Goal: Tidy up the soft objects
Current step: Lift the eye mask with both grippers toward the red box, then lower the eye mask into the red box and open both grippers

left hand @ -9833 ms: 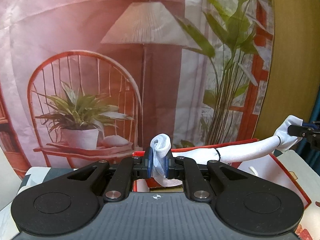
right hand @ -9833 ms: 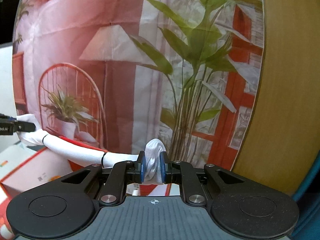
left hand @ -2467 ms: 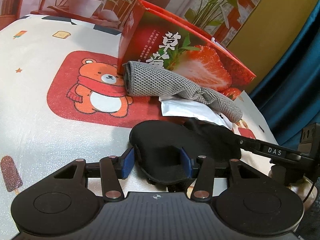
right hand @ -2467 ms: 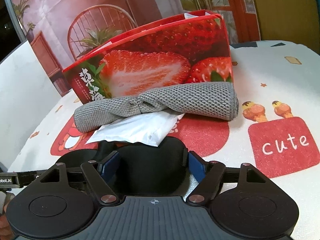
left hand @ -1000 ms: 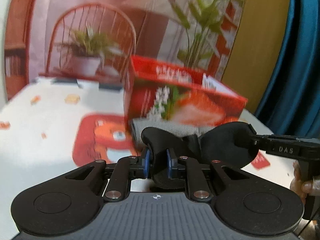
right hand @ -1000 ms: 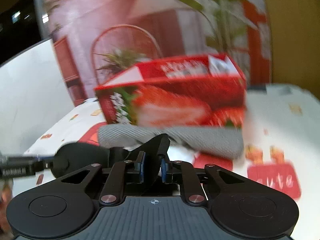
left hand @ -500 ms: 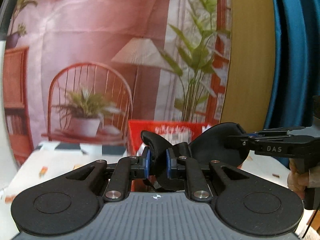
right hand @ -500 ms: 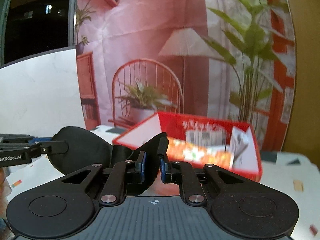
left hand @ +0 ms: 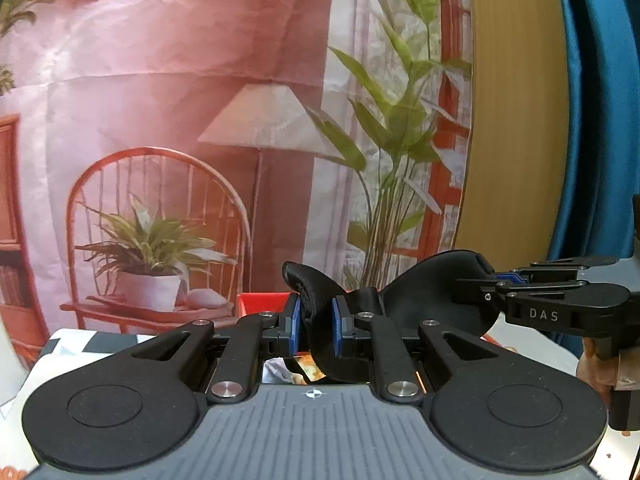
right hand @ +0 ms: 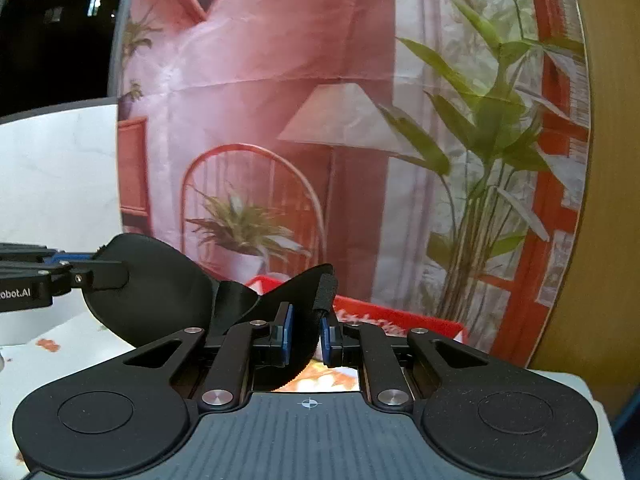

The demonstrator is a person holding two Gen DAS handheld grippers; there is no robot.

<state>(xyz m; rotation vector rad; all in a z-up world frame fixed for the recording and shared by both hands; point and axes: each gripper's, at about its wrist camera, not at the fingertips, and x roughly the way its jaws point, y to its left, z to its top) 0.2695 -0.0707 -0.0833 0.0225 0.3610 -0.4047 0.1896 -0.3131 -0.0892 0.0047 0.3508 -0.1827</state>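
Between both grippers' pads: black eye mask (left hand: 424,296).

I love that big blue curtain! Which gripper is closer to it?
Right. The right gripper, clamped on one end of the black padded eye mask, is on the side of the blue curtain. The left gripper, clamped on the other end, is farther away.
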